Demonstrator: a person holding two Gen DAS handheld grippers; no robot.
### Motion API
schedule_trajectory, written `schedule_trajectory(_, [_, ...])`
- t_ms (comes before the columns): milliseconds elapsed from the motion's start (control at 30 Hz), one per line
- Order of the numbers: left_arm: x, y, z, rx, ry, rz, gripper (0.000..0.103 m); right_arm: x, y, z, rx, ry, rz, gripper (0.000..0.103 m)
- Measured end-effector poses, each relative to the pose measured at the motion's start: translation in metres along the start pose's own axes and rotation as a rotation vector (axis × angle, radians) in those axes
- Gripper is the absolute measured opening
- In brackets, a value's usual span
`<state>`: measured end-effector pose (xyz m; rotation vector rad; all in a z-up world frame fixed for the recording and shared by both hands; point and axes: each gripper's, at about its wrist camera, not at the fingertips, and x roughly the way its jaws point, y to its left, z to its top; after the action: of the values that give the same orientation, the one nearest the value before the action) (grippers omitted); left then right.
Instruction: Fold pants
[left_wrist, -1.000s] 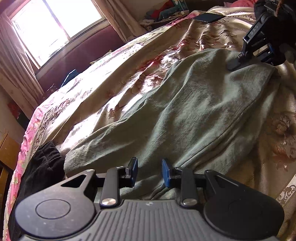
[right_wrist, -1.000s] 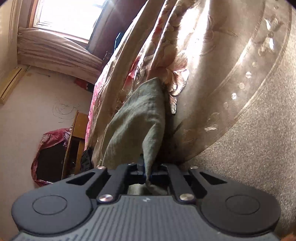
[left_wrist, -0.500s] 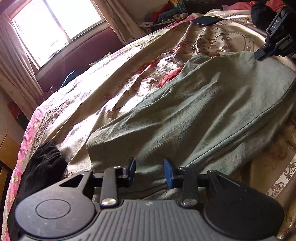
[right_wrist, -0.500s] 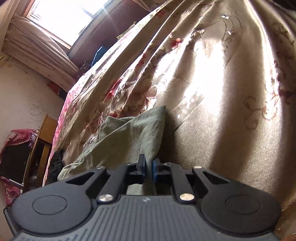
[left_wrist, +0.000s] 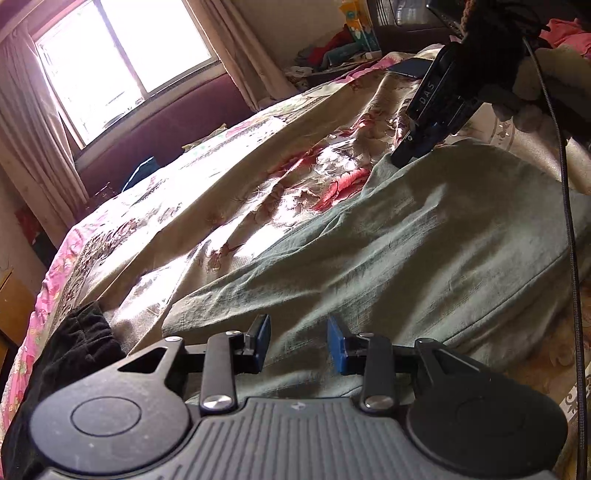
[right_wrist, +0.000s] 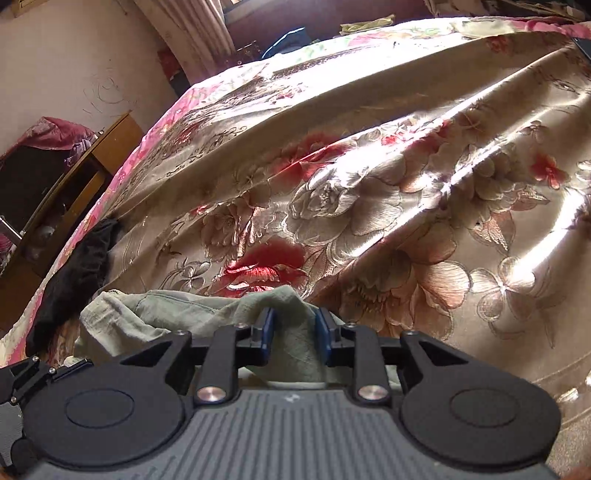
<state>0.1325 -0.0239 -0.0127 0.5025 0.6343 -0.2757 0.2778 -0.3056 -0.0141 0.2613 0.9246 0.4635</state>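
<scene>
While spread flat, pants on bedspread.

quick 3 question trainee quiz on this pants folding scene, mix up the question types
1. True or false: the left gripper has its jaws clamped on the green pants.
2. Multiple choice: the green pants lie on A) a wooden floor B) a floral bedspread C) a glass table.
3. Fill in: the dark garment lies near the bed's ____.

Key
1. False: the jaws stand open above the cloth.
2. B
3. edge. Note: the right gripper has just been opening its jaws, with pants cloth between them.
</scene>
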Motion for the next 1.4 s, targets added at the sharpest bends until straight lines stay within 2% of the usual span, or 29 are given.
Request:
schedule_trajectory(67, [0.003,-0.001,0.002,0.000,0.000,-0.007,0.049,-0.001,-0.002,0.004,0.001,0.012,0.020,0.006])
schedule_trajectory(167, [0.005,-0.003,0.002,-0.003,-0.005,-0.010,0.049,-0.014,-0.006,0.009,0.053,-0.025,0.084,0.003])
schedule_trajectory(267, [0.010,-0.005,0.001,-0.010,-0.004,-0.003,0.049,-0.016,-0.006,0.013,0.064,-0.075,0.072,0.001])
schedule_trajectory(367, [0.022,-0.008,-0.005,-0.002,0.047,0.019,0.051,-0.004,-0.016,0.016,0.123,-0.111,0.004,0.001])
schedule_trajectory(433, [0.026,-0.009,-0.010,0.000,0.058,0.026,0.052,0.004,-0.024,0.016,0.152,-0.105,-0.080,0.001])
schedule_trajectory(533, [0.024,-0.009,-0.012,0.001,0.051,0.033,0.053,-0.005,-0.026,0.015,0.168,-0.141,-0.081,0.002])
schedule_trajectory(600, [0.023,-0.008,-0.011,-0.001,0.050,0.033,0.054,-0.016,-0.020,0.015,0.136,-0.156,-0.055,0.008])
schedule_trajectory(667, [0.019,-0.006,-0.011,-0.002,0.043,0.034,0.054,-0.024,-0.016,0.010,0.125,-0.138,0.018,0.009])
schedule_trajectory(733, [0.018,-0.005,-0.012,0.002,0.048,0.045,0.054,-0.023,-0.011,0.004,0.101,-0.126,0.019,0.014])
schedule_trajectory(767, [0.020,-0.005,-0.012,0.011,0.063,0.054,0.054,-0.018,-0.007,0.000,0.063,-0.112,-0.032,0.012])
schedule_trajectory(833, [0.019,-0.006,-0.014,0.023,0.071,0.067,0.055,-0.001,-0.008,-0.006,0.038,-0.056,-0.193,0.011])
schedule_trajectory(867, [0.017,-0.007,-0.014,0.030,0.072,0.072,0.055,0.001,-0.012,-0.009,0.058,-0.057,-0.201,0.007])
schedule_trajectory(933, [0.012,-0.007,-0.013,0.046,0.072,0.090,0.055,-0.015,-0.017,-0.012,0.134,-0.104,-0.163,0.009])
schedule_trajectory(967, [0.008,-0.006,-0.014,0.047,0.069,0.096,0.055,-0.035,-0.018,-0.015,0.167,-0.159,-0.138,0.014])
schedule_trajectory(1067, [-0.002,-0.002,-0.013,0.032,0.052,0.098,0.055,-0.078,-0.016,-0.035,0.206,-0.221,-0.126,0.015])
schedule_trajectory(1200, [-0.010,-0.007,-0.009,0.013,0.030,0.054,0.055,-0.101,-0.031,-0.084,0.332,-0.170,-0.124,0.020])
schedule_trajectory(1267, [-0.003,-0.015,-0.010,0.027,0.073,0.026,0.056,-0.092,-0.038,-0.103,0.406,-0.114,-0.087,0.021])
schedule_trajectory(1400, [0.000,-0.019,-0.012,0.042,0.093,0.032,0.055,-0.073,-0.040,-0.117,0.491,-0.095,0.026,0.021])
